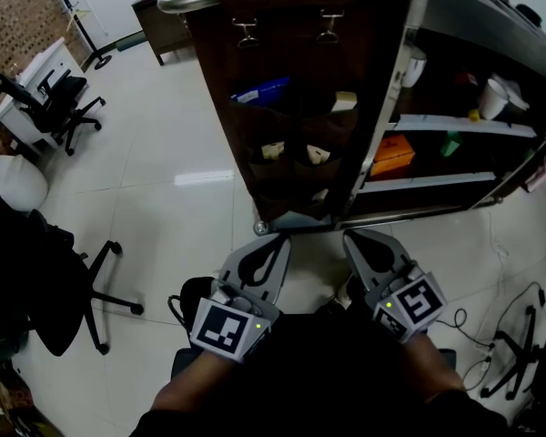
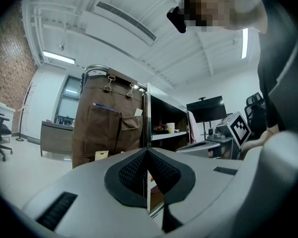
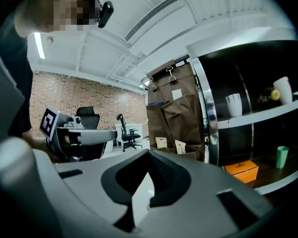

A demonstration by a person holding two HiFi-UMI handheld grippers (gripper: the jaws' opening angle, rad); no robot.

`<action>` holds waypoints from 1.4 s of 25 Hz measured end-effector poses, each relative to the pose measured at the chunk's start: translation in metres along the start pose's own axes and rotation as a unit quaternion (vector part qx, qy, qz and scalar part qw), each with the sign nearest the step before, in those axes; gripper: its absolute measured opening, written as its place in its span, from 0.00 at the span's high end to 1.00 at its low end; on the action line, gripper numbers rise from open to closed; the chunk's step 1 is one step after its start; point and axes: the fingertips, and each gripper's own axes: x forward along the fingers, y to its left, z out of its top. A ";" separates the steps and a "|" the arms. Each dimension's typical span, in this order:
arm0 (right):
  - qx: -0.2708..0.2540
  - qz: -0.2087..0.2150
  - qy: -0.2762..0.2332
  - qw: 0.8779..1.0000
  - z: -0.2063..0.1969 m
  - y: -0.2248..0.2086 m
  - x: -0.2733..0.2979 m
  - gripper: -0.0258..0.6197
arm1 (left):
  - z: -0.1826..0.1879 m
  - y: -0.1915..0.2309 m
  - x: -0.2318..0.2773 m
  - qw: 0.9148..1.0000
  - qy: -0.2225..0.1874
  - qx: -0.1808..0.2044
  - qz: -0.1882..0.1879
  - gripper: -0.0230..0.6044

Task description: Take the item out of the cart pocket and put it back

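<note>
- We hold our grey left gripper [image 1: 278,238] clenched shut, empty.
- Our grey right gripper [image 1: 349,236] is clenched too, with nothing in it.
- The flat blue item [image 1: 262,90] sits in the brown fabric cart pocket [image 1: 264,121], well apart from both.

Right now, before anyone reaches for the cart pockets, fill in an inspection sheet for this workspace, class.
Surface: pale glossy tiled floor.
Job's things: brown pocket organiser hangs on the cart's end; blue item and cream item stick out of the top pockets; small cream cards sit in the lower pockets.
Clutter: orange box, green cup, white cup on the cart shelves.
Grippers: left gripper and right gripper both shut, empty, held low, short of the pockets.
Cables: loose cables on the floor, right side.
Surroundings: office chairs at left.
</note>
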 end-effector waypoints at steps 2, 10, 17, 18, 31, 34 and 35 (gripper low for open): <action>-0.001 0.001 0.000 1.000 0.000 0.000 0.000 0.94 | 0.000 0.000 0.000 1.000 0.001 -0.001 0.001 0.96; 0.000 0.002 0.003 1.000 -0.001 0.000 0.001 0.94 | -0.001 0.000 0.001 1.000 0.003 0.000 -0.001 0.96; -0.001 0.001 0.005 1.000 -0.002 0.000 0.003 0.94 | -0.001 0.001 0.001 1.000 0.002 0.000 -0.002 0.96; -0.001 0.001 0.005 1.000 -0.003 0.000 0.003 0.94 | -0.001 0.000 0.001 1.000 0.002 0.000 -0.002 0.96; 0.002 0.007 0.007 1.000 -0.005 0.002 0.003 0.94 | -0.001 0.000 0.000 1.000 0.000 -0.001 -0.001 0.96; 0.001 0.007 0.006 1.000 -0.004 0.002 0.003 0.94 | 0.000 0.000 0.000 1.000 -0.001 -0.001 -0.001 0.96; 0.001 0.007 0.006 1.000 -0.004 0.002 0.002 0.94 | 0.000 0.000 0.000 1.000 -0.001 -0.001 -0.001 0.96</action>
